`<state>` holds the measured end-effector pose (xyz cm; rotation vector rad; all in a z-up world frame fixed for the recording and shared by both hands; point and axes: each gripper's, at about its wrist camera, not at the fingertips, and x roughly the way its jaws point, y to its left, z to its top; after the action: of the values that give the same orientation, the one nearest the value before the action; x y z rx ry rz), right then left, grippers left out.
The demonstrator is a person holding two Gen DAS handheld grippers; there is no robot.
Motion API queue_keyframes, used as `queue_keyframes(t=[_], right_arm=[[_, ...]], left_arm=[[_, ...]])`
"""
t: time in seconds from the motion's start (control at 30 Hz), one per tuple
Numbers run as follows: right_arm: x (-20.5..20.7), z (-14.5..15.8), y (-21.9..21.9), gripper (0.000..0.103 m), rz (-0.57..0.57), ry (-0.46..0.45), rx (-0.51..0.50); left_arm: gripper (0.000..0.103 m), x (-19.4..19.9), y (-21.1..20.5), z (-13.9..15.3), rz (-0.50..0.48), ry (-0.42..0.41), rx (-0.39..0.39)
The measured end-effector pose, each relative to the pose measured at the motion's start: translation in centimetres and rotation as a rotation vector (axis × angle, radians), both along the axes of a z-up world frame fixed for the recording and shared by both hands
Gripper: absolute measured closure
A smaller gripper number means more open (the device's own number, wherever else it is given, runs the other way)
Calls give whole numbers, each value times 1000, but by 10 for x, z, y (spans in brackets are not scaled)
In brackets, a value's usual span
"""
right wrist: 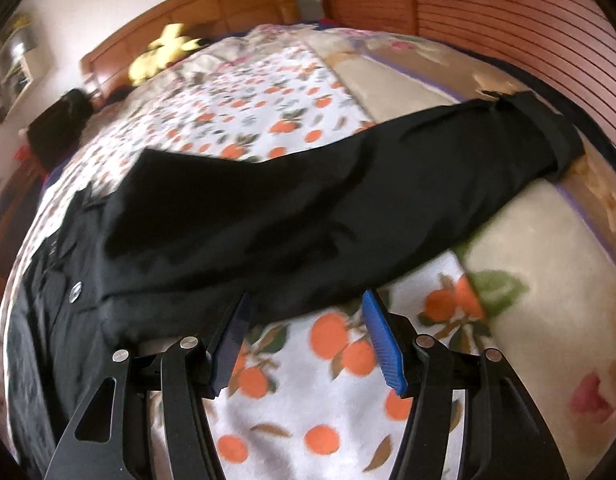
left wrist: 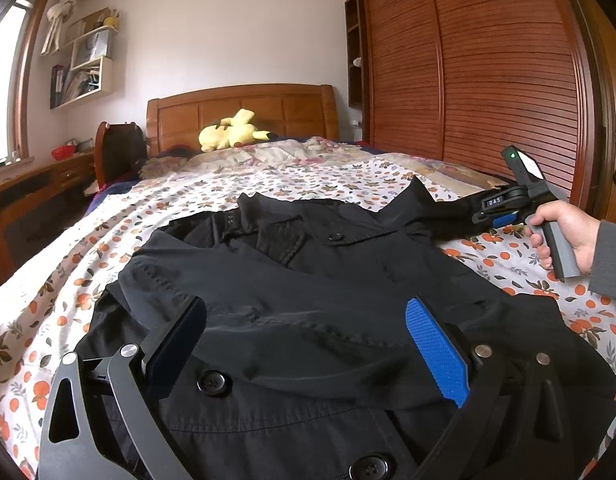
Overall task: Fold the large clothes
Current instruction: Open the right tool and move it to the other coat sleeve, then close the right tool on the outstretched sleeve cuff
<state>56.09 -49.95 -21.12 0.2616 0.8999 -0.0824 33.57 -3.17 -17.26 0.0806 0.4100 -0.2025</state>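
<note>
A black button-front coat (left wrist: 308,280) lies spread flat on the bed, collar toward the headboard. My left gripper (left wrist: 308,332) is open, its blue-padded fingers (left wrist: 436,352) wide apart just above the coat's lower front. The right gripper (left wrist: 496,216) shows in the left wrist view, held in a hand at the coat's right sleeve. In the right wrist view the right gripper (right wrist: 308,320) is open, hovering over the bedspread at the near edge of the outstretched sleeve (right wrist: 348,200), whose cuff (right wrist: 548,136) lies toward the wardrobe.
The bed has an orange-print bedspread (left wrist: 107,248) and a wooden headboard (left wrist: 243,112) with a yellow plush toy (left wrist: 227,132). A louvred wooden wardrobe (left wrist: 488,80) stands at the right. A desk (left wrist: 27,192) and wall shelves (left wrist: 83,64) stand at the left.
</note>
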Motion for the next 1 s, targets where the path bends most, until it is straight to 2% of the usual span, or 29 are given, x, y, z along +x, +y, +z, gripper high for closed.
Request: queue_keyframes(t=[0.1, 0.17, 0.23, 0.27, 0.33, 0.37, 0.47, 0.5, 0.67, 0.87, 1.0], right_arm=[[9, -7, -12, 47, -49, 22, 29], [14, -11, -17, 51, -68, 29, 49], [17, -10, -20, 67, -83, 23, 50], [19, -9, -20, 81, -84, 22, 46], [21, -5, -17, 94, -71, 11, 21], [21, -1, -14, 97, -71, 1, -4], [15, 24, 1, 98, -64, -74, -87], [10, 38, 12, 99, -45, -125, -126], [-13, 82, 49, 99, 74, -268, -139], [-45, 115, 121, 99, 317, -343, -121], [-68, 120, 173, 99, 495, -333, -88]], left_arm=[[3, 1, 1, -1, -1, 3, -2], [3, 1, 1, -1, -2, 6, -3], [3, 2, 2, -1, -3, 10, -6], [3, 3, 2, -1, -4, 12, -7], [3, 3, 3, -1, -5, 13, -10], [3, 3, 4, -1, -4, 14, -11], [3, 2, 4, -1, -1, 11, -12], [3, 1, 4, -1, -1, 8, -12], [3, -1, 5, 1, -4, 0, -15], [3, -6, 13, 8, 9, -6, -28], [3, -10, 21, 14, 11, -12, -36]])
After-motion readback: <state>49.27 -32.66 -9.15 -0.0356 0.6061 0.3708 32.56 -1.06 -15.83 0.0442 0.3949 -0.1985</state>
